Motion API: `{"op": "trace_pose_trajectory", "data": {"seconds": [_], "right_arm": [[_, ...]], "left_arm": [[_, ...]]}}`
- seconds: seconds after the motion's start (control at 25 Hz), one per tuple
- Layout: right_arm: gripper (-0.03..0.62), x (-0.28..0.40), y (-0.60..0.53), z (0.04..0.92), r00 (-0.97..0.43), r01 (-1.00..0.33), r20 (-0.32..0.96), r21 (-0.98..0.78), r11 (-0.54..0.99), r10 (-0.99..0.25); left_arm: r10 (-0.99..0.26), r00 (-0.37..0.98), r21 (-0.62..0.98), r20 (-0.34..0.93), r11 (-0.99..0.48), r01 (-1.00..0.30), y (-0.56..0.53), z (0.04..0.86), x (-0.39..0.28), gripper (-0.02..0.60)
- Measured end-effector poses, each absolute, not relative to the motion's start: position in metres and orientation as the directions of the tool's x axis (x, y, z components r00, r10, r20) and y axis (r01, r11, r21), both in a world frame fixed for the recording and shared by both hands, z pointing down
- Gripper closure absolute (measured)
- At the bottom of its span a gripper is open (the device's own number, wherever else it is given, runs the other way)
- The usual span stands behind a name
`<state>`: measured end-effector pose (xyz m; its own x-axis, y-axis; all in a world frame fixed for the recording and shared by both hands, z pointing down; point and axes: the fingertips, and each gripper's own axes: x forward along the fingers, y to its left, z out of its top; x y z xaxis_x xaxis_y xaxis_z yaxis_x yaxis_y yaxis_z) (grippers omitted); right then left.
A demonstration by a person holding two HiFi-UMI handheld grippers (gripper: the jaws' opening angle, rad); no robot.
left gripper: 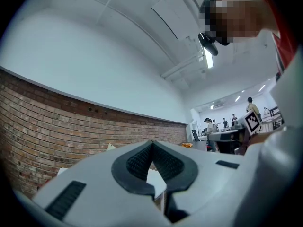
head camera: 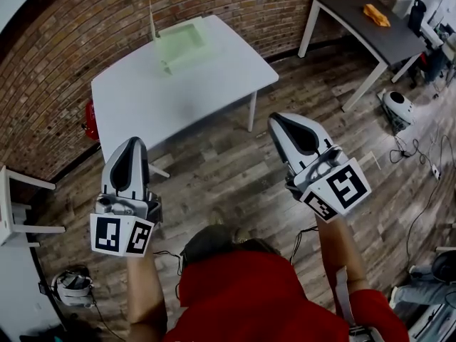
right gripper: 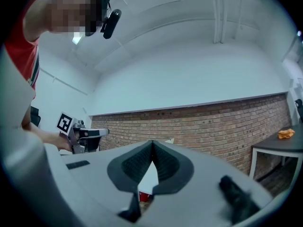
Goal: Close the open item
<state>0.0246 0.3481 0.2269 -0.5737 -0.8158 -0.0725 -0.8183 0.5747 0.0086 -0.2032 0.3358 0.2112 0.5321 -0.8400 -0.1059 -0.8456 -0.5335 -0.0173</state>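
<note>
Both the left claw and right claw hover pinched shut and empty, well apart from the open green box on the desk, apparently not yet approaching.

- Green case on the white table: far and small, inside unreadable, lid seen edge-on.
- Red object: half behind the tabletop in the head view, mostly behind the right gripper in its own view. Kind unclear.
- Orange thing: too small to name.
- White furniture piece: cut by the left edge.
- Left gripper body covers the table; only a sliver shows below the pads.
- Background people: tiny, no detail.
</note>
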Motion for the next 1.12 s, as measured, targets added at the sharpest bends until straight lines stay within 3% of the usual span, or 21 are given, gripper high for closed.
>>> {"op": "trace_pose_trajectory", "data": {"seconds": [1.12], "right_arm": [[0.563, 0.0, 0.157, 0.236, -0.591, -0.806, -0.006, 0.053, 0.59, -0.807]], "left_arm": [[-0.848, 0.522, -0.005, -0.095, -0.524, -0.852, 0.138, 0.235, -0.21, 0.569]]}}
